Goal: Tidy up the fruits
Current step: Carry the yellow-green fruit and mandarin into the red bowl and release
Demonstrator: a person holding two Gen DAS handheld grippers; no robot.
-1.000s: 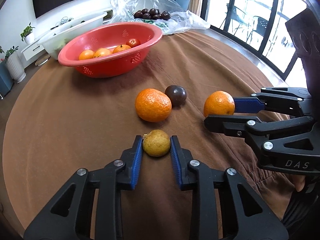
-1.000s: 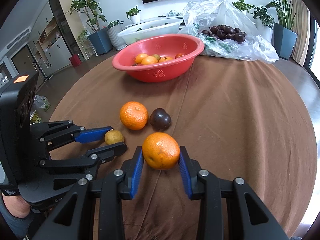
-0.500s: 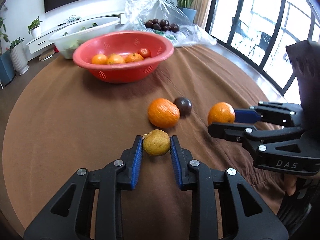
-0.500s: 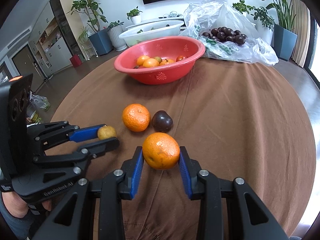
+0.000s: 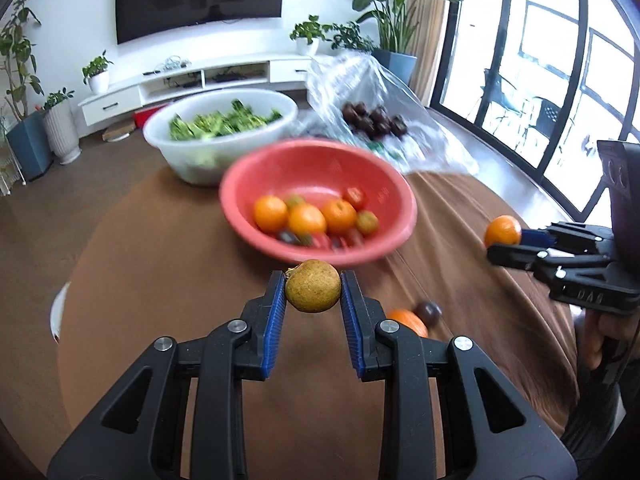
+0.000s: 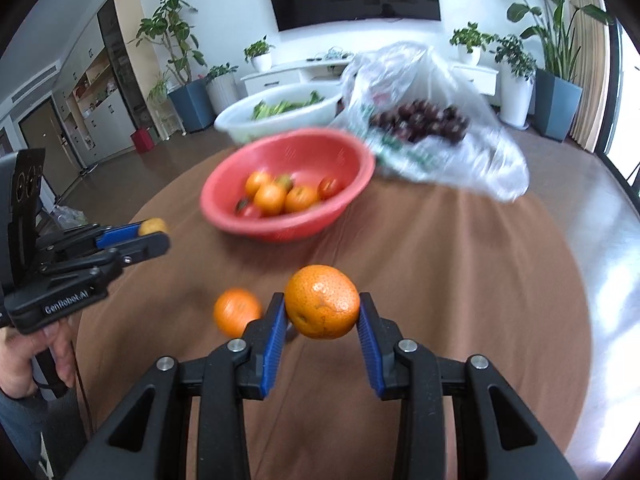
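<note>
Left tongs [image 5: 313,286] clamped on small yellow-brown fruit [image 5: 313,286], right tongs [image 6: 322,302] on orange [image 6: 322,302]; both held above counter [image 6: 460,280], short of red basket [image 5: 256,176]. Risk: round fruit slipped, rolled off counter if released early.

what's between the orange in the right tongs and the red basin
Only bare brown tablecloth. In the right wrist view, nothing sits between the held orange and the red basin; the loose orange lies off to the left.
</note>
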